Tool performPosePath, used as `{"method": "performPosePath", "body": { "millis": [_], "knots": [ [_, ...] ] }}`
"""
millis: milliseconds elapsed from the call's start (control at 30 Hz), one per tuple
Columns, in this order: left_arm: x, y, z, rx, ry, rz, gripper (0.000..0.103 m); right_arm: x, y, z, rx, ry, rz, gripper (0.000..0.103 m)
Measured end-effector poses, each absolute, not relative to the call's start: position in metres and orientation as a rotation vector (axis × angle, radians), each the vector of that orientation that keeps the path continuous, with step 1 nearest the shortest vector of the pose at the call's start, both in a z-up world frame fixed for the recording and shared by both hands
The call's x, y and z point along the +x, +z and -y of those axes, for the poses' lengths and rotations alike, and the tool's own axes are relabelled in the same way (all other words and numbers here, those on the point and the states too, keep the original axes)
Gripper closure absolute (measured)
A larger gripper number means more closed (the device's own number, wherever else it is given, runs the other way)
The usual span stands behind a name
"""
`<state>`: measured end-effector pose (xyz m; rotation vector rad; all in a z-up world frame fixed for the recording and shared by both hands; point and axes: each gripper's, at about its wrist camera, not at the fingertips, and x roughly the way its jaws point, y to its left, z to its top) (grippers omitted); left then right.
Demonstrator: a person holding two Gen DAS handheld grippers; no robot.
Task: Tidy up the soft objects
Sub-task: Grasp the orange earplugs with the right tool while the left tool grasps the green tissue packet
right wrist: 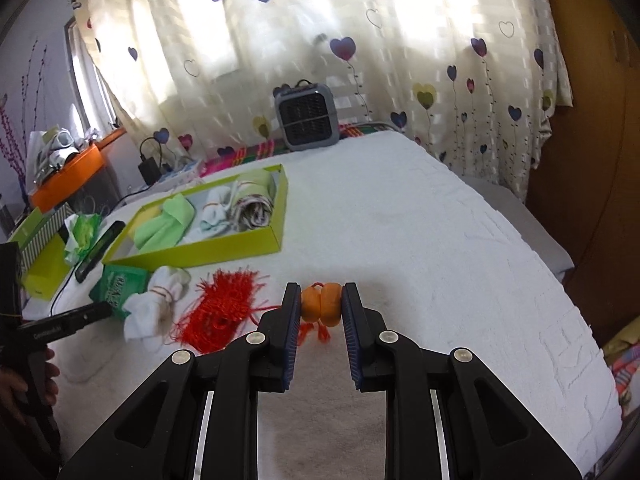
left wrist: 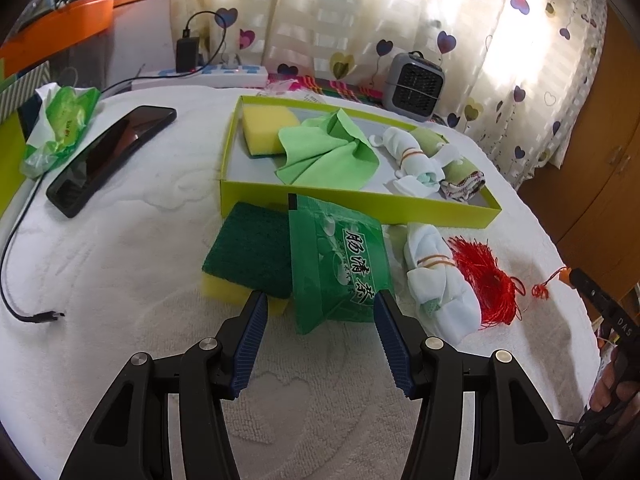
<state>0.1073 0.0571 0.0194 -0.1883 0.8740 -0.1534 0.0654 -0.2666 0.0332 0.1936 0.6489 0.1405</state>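
Note:
My left gripper (left wrist: 320,300) is open and empty, just in front of a green tea packet (left wrist: 340,260) that leans on a green-topped yellow sponge (left wrist: 248,252). A white sock roll (left wrist: 436,276) and a red tassel (left wrist: 488,276) lie to its right. The lime box (left wrist: 360,200) behind holds a yellow sponge (left wrist: 266,126), a green cloth (left wrist: 324,152), a white sock roll and a rolled cloth. My right gripper (right wrist: 320,300) is shut on the orange bead (right wrist: 322,304) of the red tassel (right wrist: 224,308). The box (right wrist: 200,250) lies far left in that view.
A black phone (left wrist: 108,156), a green wrapper (left wrist: 60,128) and a black cable (left wrist: 24,292) lie at the left on the white towel (left wrist: 120,260). A grey heater (left wrist: 416,80), a power strip (left wrist: 208,76) and heart curtains stand behind. A wooden wardrobe (right wrist: 592,160) is at the right.

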Motion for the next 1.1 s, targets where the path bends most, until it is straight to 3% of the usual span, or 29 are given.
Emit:
{"method": "performPosePath", "body": {
  "millis": [867,967,1033,1100],
  "knots": [
    [0.128,0.020,-0.033,-0.237,-0.174,-0.876,0.049,0.051,0.053,0.302,0.298,0.070,-0.487,0.081],
    [0.128,0.020,-0.031,-0.233,-0.165,-0.872,0.054,0.053,0.050,0.300,0.306,0.082,-0.497,0.081],
    [0.129,0.019,-0.031,-0.236,-0.165,-0.877,0.067,0.056,0.047,0.297,0.307,0.093,-0.509,0.081],
    [0.129,0.019,-0.030,-0.239,-0.163,-0.882,0.067,0.057,0.045,0.296,0.308,0.101,-0.516,0.081]
  ]
}}
